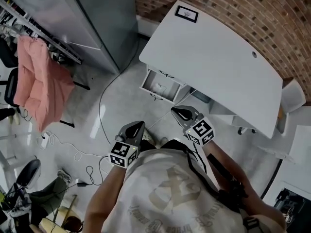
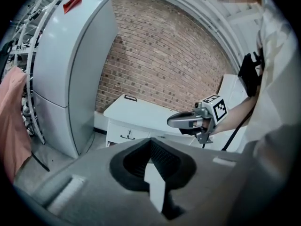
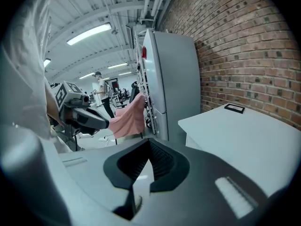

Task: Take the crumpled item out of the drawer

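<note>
Head view: our left gripper (image 1: 139, 125) and right gripper (image 1: 176, 111), both pressed together and empty, could shove the crumpled item (image 1: 159, 87) deeper into the open drawer (image 1: 154, 95) below the left edge of the desk (image 1: 214, 57) unless spread first.

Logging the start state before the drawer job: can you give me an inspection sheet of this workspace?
Surface: white desk, bare except for a small black-framed item near its far corner.
Job's things: drawer stands open; a pale thing lies inside, too small to tell what it is.
Clutter: pink cloth hanging at the left.
Grippers: left gripper and right gripper are both shut and empty, held short of the drawer.
Cables: a dark cable curves across the floor, with more loose leads nearer the person.
Surroundings: brick wall behind the desk; grey cabinet beside it.
</note>
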The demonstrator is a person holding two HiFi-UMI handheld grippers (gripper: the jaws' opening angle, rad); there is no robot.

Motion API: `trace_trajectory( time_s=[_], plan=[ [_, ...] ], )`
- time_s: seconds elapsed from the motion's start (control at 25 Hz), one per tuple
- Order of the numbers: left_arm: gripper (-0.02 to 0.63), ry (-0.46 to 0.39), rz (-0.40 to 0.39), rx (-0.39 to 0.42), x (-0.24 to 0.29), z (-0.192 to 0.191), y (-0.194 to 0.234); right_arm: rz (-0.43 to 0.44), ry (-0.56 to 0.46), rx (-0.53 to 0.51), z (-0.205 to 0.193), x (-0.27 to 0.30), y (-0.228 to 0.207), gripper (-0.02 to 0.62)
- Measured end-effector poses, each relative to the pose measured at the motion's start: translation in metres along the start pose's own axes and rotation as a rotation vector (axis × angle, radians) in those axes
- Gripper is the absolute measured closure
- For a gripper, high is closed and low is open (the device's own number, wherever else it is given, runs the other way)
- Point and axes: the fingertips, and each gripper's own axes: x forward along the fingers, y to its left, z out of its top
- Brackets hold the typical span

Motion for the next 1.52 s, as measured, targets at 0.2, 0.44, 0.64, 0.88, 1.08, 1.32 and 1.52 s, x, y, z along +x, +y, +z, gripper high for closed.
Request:
trace_trajectory(
  time_s=[0.2,0.44,0.64,0.88,1.08,1.32,1.52],
  plan=[
    [0.603,0.001,-0.026,-0.007,0.003,0.006,0.028,-0.047,0.031,-0.014,0.013,0.028,-0.010,0.588],
    [0.603,0.012,-0.010,-0.042,0.006,0.005,0.055,-0.084,0.081,-0.031,0.011,0.051,-0.026,0.588],
    [0.603,0.021,0.022,-0.079,0.023,-0.004,0.062,-0.066,0.123,-0.046,-0.005,0.074,-0.048,0.588],
    [0.603,0.025,0.062,-0.147,0.053,-0.013,0.055,0.000,0.206,-0.079,-0.037,0.095,-0.063,0.588],
    [0.603,0.031,0.100,-0.199,0.081,-0.023,0.050,0.068,0.281,-0.115,-0.065,0.123,-0.078,0.588],
    [0.603,0.022,0.140,-0.286,0.101,-0.030,0.052,0.136,0.337,-0.128,-0.086,0.160,-0.089,0.589],
    [0.603,0.006,0.197,-0.340,0.105,-0.046,0.072,0.162,0.347,-0.129,-0.096,0.192,-0.092,0.588]
  ],
)
